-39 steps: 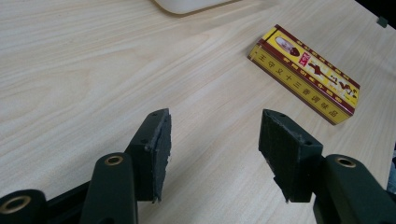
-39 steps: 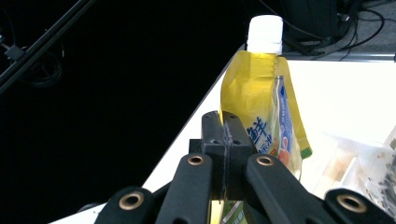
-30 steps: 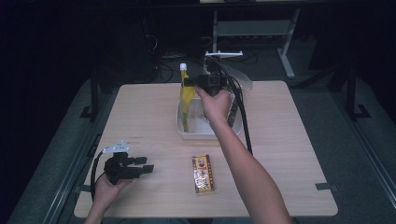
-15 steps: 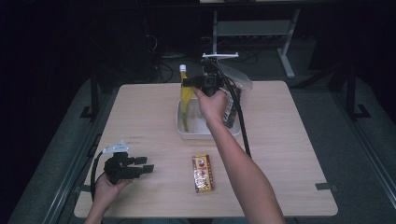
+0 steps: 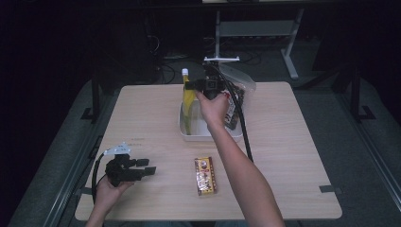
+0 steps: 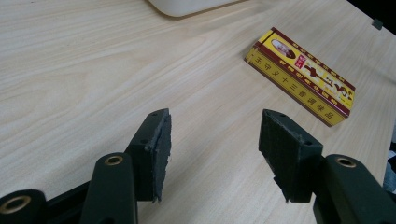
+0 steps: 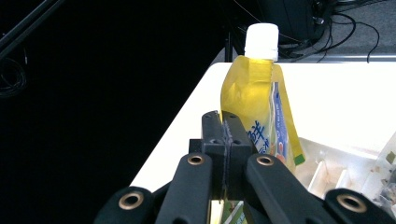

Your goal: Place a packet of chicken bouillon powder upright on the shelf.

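Yellow spouted pouch (image 7: 256,102) standing upright in the white tray (image 5: 189,133) at upper centre of the tabletop (image 5: 293,142) — soft, liquid-filled, best taken below its stiff white cap (image 7: 262,35). The right hand-held gripper (image 7: 226,133), jaws closed and apparently empty, sits just beside it; the left hand-held gripper (image 6: 214,140) rests half-open, holding nothing. The high view alone shows the snack bag (image 5: 239,94) behind.
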